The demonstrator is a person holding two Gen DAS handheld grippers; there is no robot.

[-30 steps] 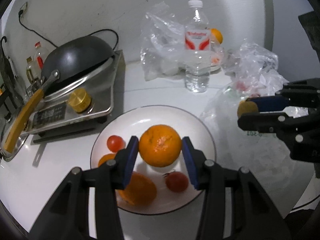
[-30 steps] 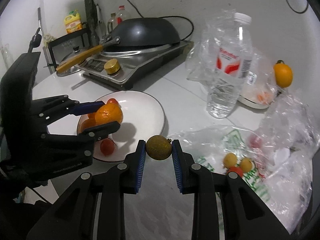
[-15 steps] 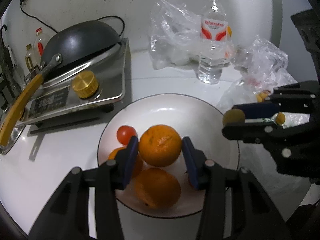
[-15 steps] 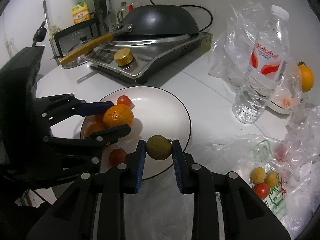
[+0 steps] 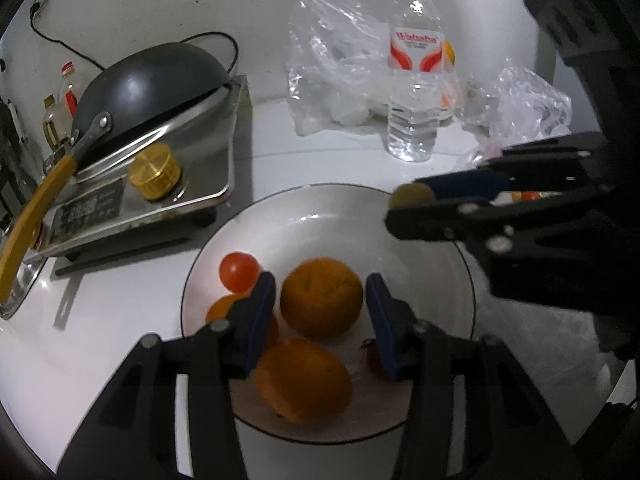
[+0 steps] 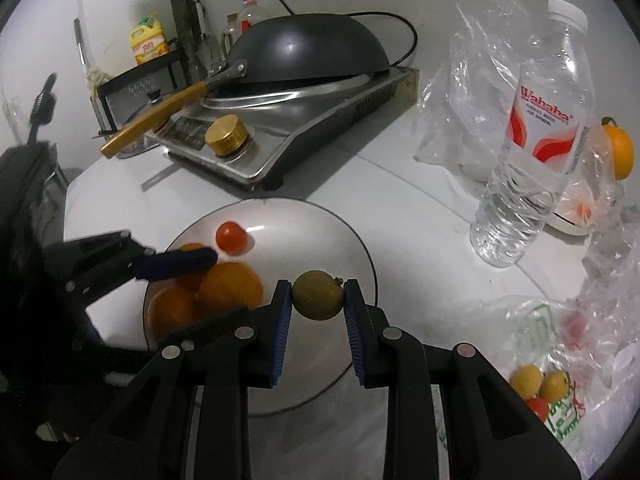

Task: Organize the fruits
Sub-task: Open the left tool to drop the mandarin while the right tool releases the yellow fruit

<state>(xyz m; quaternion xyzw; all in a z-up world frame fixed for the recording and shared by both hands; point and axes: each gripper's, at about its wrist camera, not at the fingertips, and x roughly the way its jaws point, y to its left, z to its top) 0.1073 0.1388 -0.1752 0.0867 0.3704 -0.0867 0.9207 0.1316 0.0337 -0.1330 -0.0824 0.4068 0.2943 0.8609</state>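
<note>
Because our left gripper [image 5: 320, 304] is letting go, its jaws are opening around the orange [image 5: 322, 297], with a sliver of gap on each side, so the fruit settles onto the white plate [image 5: 424, 236] among another orange [image 5: 303, 378] and a cherry tomato [image 5: 239, 271]. Our right gripper [image 6: 318, 300] stays out of this: it is clamped on a small greenish-brown fruit [image 6: 318, 295], carried over the plate's near rim, we judge as the next piece to set down. Beyond the plate sit the cooker with its upturned wok [image 6: 308, 50], a water bottle [image 6: 536, 132] and the plastic bags [image 6: 560, 360] where small yellow and red fruits wait. A second tomato hides behind our left gripper's right-hand finger, a third orange is half covered by the other finger, and motion blur leaves it unclear whether the released orange has come to rest yet.
</note>
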